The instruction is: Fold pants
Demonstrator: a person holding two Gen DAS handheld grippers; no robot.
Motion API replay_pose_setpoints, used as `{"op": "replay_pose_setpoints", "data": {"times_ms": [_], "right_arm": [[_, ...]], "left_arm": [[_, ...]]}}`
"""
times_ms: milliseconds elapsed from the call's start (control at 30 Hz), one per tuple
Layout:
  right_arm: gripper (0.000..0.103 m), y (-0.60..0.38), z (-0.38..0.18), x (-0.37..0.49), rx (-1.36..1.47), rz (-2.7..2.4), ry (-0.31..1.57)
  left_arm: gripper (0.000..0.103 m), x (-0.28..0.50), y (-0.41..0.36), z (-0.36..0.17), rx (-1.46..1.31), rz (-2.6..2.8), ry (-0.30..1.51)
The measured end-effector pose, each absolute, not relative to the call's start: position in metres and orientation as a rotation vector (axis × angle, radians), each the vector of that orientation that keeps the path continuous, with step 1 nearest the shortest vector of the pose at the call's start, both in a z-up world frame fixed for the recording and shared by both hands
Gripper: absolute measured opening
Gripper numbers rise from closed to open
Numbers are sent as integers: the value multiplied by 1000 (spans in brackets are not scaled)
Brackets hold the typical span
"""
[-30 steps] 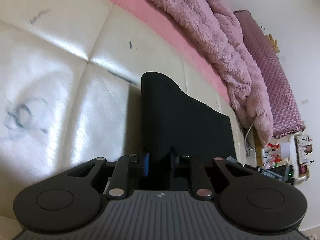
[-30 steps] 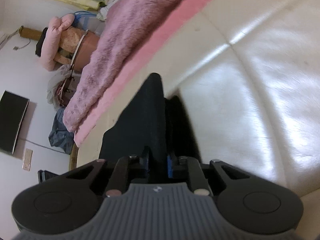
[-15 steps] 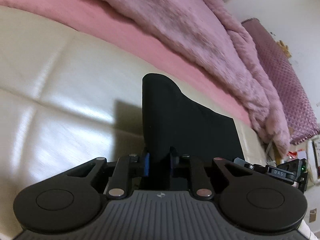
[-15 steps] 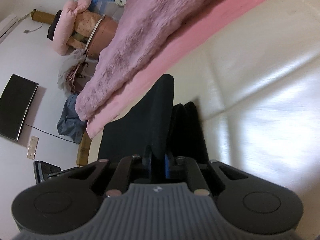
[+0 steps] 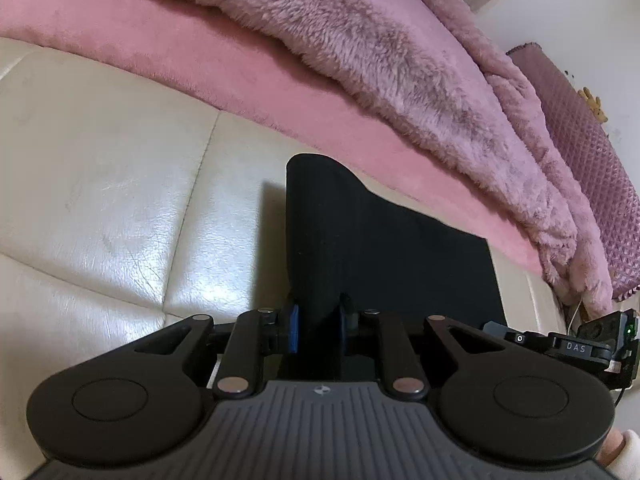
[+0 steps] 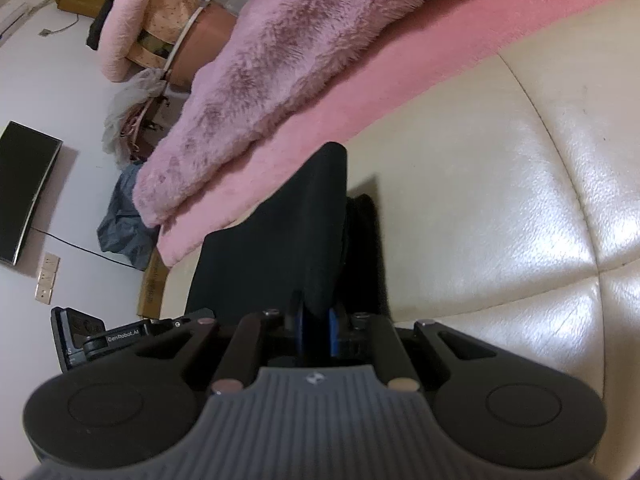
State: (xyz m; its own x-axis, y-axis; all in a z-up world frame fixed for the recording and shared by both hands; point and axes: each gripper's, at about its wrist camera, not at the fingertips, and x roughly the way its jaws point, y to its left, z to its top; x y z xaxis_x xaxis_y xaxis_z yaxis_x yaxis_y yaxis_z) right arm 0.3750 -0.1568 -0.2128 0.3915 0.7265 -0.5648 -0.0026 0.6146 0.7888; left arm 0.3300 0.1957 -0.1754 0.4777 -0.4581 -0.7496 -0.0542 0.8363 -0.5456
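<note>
A: The left tongs (image 5: 316, 330) were clenched on a bunched edge of the black pants (image 5: 384, 240); the right tongs (image 6: 316, 330) were clamped on another part of the same edge. In both wrist views the cloth rose from between the blue pads (image 5: 293, 330) and hung stretched between the two grips.

B: Where did the pants sit?

A: Lifted at the gripped edge, above the cream quilted cushion (image 5: 120, 200). The far part of the cloth lay toward the pink sheet (image 5: 160, 56) and the fluffy pink blanket (image 5: 380, 48). Whether that part rested on the cushion could not be told.

B: Which step does the figure show?

A: Judged from the frames, a fold in progress: the held edge was being carried over the rest of the garment. The next move would call for lowering both grips evenly, lining the edge up with the opposite end, then letting go together so that no crease skews.

B: And the count?

A: Two tongs, both closed on cloth; one pair of pants; one cushion surface; one sheet; one blanket. A dark screen (image 6: 24, 192) hung on the wall in the right view.
</note>
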Motion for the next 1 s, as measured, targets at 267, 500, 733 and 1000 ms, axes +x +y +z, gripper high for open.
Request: {"op": "replay_pose_setpoints", "data": {"times_ms": [267, 500, 733, 1000], "right_arm": [[14, -170, -230, 374, 814, 519, 1102], [15, -179, -208, 368, 678, 474, 1070], [29, -169, -154, 349, 343, 356, 952], [58, -151, -68, 296, 177, 394, 739]], "left_arm": [[34, 329, 207, -188, -579, -288, 1048], [49, 320, 211, -163, -494, -181, 1038], [54, 290, 180, -104, -287, -112, 883], [65, 245, 131, -29, -130, -101, 683]]}}
